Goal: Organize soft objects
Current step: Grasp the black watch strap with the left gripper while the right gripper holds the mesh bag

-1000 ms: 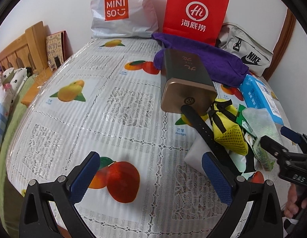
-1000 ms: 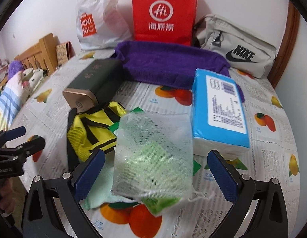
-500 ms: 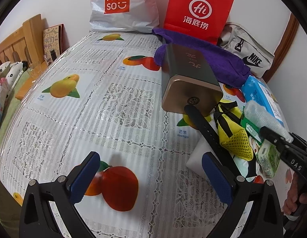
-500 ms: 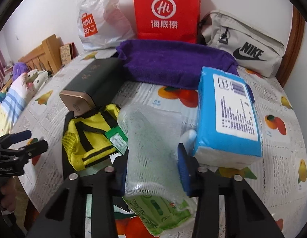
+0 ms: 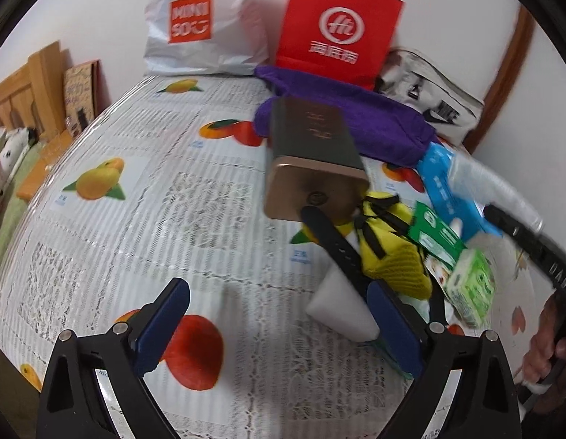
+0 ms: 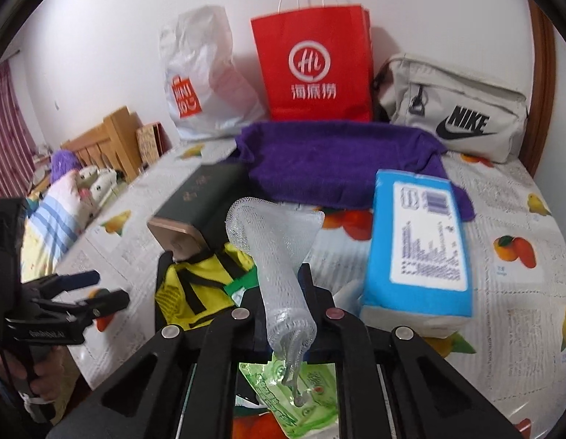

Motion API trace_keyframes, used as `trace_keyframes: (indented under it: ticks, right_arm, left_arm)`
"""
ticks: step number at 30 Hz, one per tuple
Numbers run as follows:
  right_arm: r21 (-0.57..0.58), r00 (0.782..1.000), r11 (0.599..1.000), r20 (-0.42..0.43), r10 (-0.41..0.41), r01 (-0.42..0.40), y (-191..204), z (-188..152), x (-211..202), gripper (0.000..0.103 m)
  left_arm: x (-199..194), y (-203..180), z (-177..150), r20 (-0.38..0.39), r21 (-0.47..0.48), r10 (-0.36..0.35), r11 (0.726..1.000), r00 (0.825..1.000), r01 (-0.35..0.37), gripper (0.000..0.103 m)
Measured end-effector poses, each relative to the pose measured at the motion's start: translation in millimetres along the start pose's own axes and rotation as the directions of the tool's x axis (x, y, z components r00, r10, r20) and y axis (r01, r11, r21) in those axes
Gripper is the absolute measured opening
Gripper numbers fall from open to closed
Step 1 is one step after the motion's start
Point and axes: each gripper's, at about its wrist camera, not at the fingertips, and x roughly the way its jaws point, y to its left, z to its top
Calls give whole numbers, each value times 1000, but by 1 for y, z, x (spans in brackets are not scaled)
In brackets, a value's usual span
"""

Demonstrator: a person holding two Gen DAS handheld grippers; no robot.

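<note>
My right gripper (image 6: pixel 281 301) is clamped on the mesh bag (image 6: pixel 279 256) at lower centre of the right wrist view. The bag is pinched thin between the pads; its upper end fans out above them, and its lower end trails over a green pack (image 6: pixel 297 391) at the bottom of the frame. Just right of the bag lies a blue tissue pack (image 6: pixel 418 252); just left lies a yellow pouch (image 6: pixel 195 289), touching a dark box (image 6: pixel 198 208) with a gold end.

My left gripper (image 5: pixel 279 323) sits at the bottom of the left wrist view, jaws wide but closing slightly, with nothing between them (only the fruit-print cloth (image 5: pixel 143 197)). Its right finger (image 5: pixel 392 333) is just beside a white block (image 5: pixel 337 303). A black strap (image 5: pixel 330 245) runs from the box over that block.

Along the top of both views, a purple towel (image 6: pixel 337 161) lies in front of a red bag (image 6: pixel 312 62), a white bag (image 6: pixel 202 80) and a grey bag (image 6: pixel 454 109).
</note>
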Motion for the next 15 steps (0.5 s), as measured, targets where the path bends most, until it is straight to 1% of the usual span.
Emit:
trace_keyframes:
  ticks: [3, 6, 8, 12, 15]
  right_arm:
    - [1, 999, 1000, 39, -19, 19, -8, -1, -19, 10]
    - [17, 998, 999, 56, -31, 30, -21, -9, -37, 10]
    - [25, 997, 999, 59, -39, 38, -27, -16, -46, 10]
    - [58, 997, 997, 62, -55, 52, -43, -33, -60, 10]
    - [84, 997, 995, 52, -58, 53, -55, -46, -63, 10]
  left_arm:
    - [-2, -13, -4, -9, 43, -7, 999, 1000, 7, 97]
    - [-1, -26, -9, -39, 58, -20, 998, 999, 22, 97]
    - [0, -36, -12, -51, 69, -12, 997, 999, 15, 97]
    - [5, -59, -18, -75, 111, 14, 994, 997, -6, 97]
    - [14, -70, -21, -104, 140, 72, 989, 992, -57, 97]
